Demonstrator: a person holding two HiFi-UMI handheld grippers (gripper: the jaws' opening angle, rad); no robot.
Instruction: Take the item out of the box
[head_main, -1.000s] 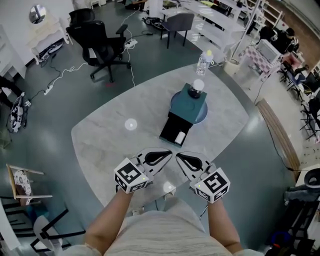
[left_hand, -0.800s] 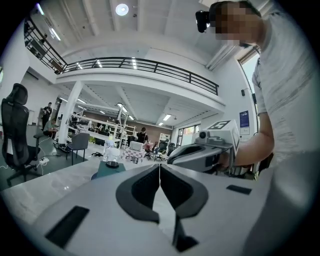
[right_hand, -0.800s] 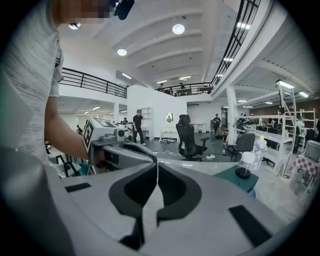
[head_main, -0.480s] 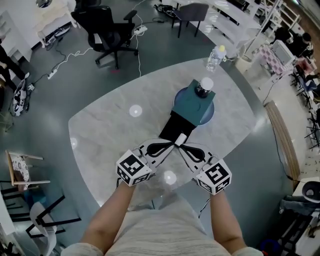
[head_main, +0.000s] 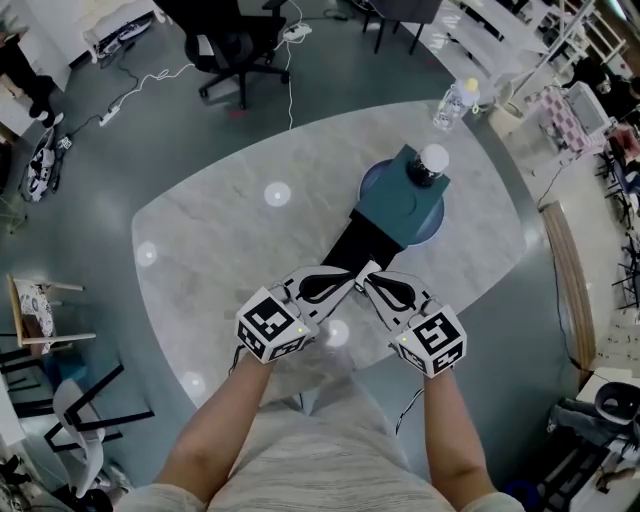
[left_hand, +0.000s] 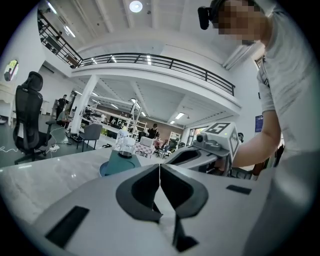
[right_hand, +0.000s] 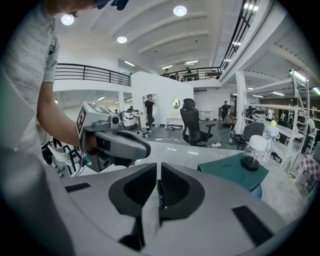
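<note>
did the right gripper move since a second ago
Yes. The right gripper has moved forward, toward the teal box: earlier its tips stopped short of the black drawer, and now they reach the drawer's near end.

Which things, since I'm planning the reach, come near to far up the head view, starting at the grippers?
Left gripper and right gripper side by side → black tray → teal box → white-lidded jar → water bottle.
</note>
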